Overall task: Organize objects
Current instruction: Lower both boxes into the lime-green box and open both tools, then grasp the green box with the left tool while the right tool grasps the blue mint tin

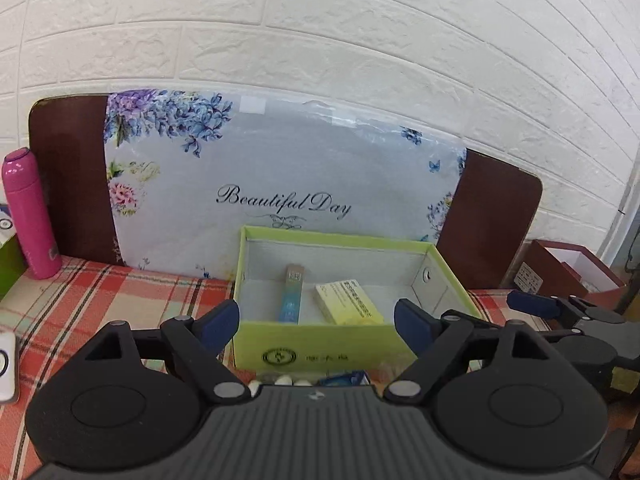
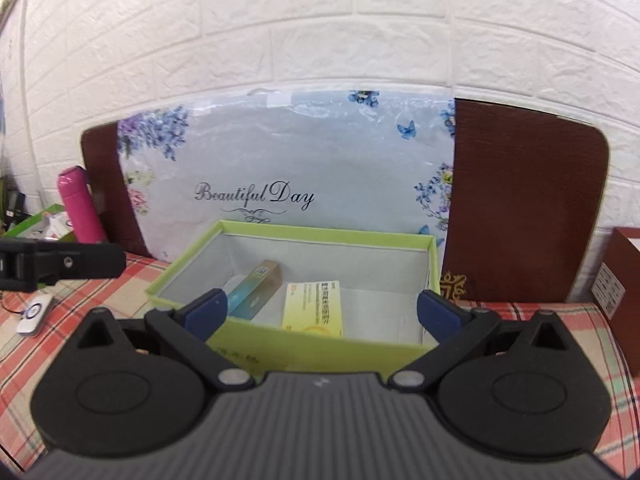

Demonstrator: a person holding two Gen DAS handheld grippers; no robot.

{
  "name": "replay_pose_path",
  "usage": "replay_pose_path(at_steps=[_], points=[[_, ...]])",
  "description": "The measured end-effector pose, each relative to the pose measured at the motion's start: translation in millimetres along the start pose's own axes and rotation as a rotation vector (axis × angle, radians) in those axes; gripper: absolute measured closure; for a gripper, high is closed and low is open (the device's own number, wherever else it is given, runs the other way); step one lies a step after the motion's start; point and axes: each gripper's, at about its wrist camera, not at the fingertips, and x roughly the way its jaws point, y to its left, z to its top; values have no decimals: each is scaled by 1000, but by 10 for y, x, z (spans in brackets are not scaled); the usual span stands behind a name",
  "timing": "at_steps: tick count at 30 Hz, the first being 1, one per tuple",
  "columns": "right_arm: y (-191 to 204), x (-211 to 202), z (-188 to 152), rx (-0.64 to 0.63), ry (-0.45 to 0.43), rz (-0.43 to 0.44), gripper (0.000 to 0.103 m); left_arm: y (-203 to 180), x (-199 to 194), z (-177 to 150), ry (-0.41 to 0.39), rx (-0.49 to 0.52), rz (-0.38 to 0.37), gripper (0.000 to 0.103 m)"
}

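Currently, an open light-green box (image 1: 320, 344) with a pale grey lining is being shown on the plaid-covered bench (image 1: 80, 292), just in front of a floral "Beautiful Day" panel (image 1: 280, 168) that is being leaned against the white brick wall (image 1: 320, 20). Inside the box, two packages are being kept flat on the floor: a slim carton (image 1: 292, 296) fading from tan at its far end to blue at its near end, and beside it, to its right, a yellow carton (image 1: 346, 304) printed with small dark text. The two are lying near each other without touching.

The left hand-held gripper (image 1: 316, 324) is being held released, its blue pads spread wide on either side of the box's near wall with nothing clamped between them. The right hand-held gripper (image 2: 320, 314) is likewise being held wide open and empty, its pads framing the near edge of the box (image 2: 320, 348).

Small white items and a blue-wrapped piece (image 1: 344, 378) are being partly hidden at the front foot of the box. A pink bottle (image 1: 28, 216) is being left upright at the far left, well apart from the box, and a dark red box (image 1: 560, 272) is being seen at the right edge.
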Motion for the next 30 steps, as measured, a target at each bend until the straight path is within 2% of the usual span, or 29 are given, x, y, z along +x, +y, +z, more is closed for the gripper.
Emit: replay_pose_path(at_steps=[4, 10, 14, 17, 21, 24, 27, 30], points=[[-41, -297, -324, 52, 16, -17, 0, -35, -187, -304, 49, -19, 4, 15], [-36, -656, -783, 49, 41, -23, 0, -16, -320, -705, 115, -88, -10, 15], [-50, -794, -1043, 56, 67, -8, 0, -20, -331, -942, 163, -105, 5, 15], [-80, -824, -1232, 68, 118, -10, 0, -42, -341, -1124, 197, -102, -10, 15], [-188, -862, -1448, 117, 165, -23, 0, -129, -357, -1299, 213, -57, -41, 15], [-293, -933, -1542, 177, 155, -33, 0, -248, -341, -1376, 203, -2, -91, 15], [-417, -1025, -1582, 251, 116, -27, 0, -454, -267, -1422, 173, 103, -135, 15], [-516, -1112, -1575, 282, 76, -16, 0, -657, -106, -1470, 144, 236, -149, 15]])
